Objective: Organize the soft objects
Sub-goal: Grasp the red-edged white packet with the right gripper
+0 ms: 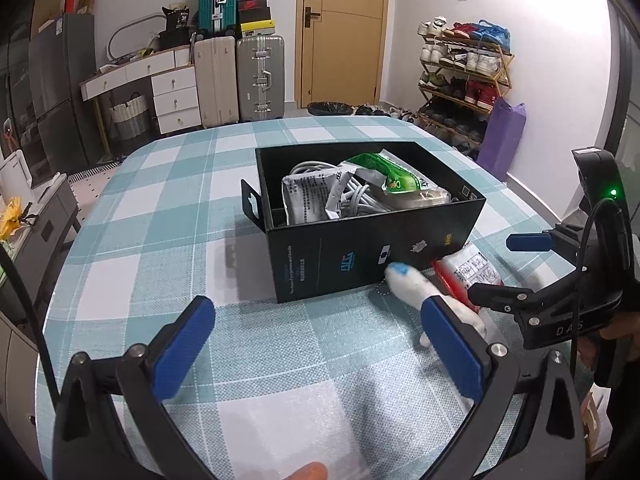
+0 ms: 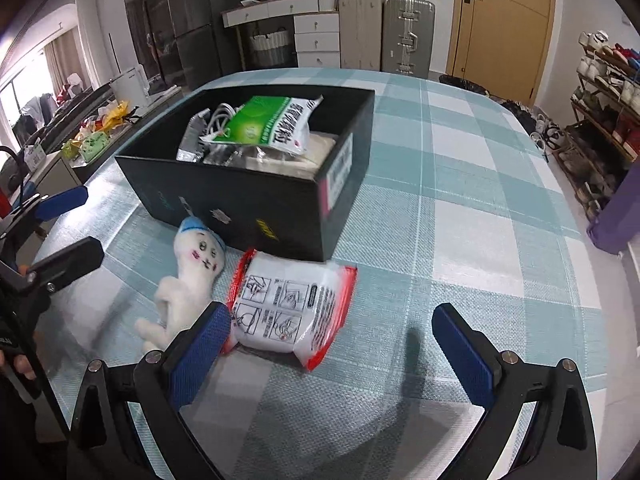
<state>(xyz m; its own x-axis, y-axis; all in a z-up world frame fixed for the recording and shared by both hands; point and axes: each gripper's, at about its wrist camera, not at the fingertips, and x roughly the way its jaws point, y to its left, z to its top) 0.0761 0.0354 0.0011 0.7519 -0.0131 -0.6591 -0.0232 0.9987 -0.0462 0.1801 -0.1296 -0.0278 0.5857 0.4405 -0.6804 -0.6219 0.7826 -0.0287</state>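
suitcases point(image 1: 240, 80) beside wooden door point(image 1: 344, 32), shoe rack point(image 1: 464, 76).

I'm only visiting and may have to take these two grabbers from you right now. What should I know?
Left gripper: open, empty, facing the black box.
Right gripper: open, empty, near the red-and-white packet.
Done: green packet, silver pouch and white cable are in the box.
Left: the packet and the white plush doll lie on the checked tablecloth beside the box; both probably go in.
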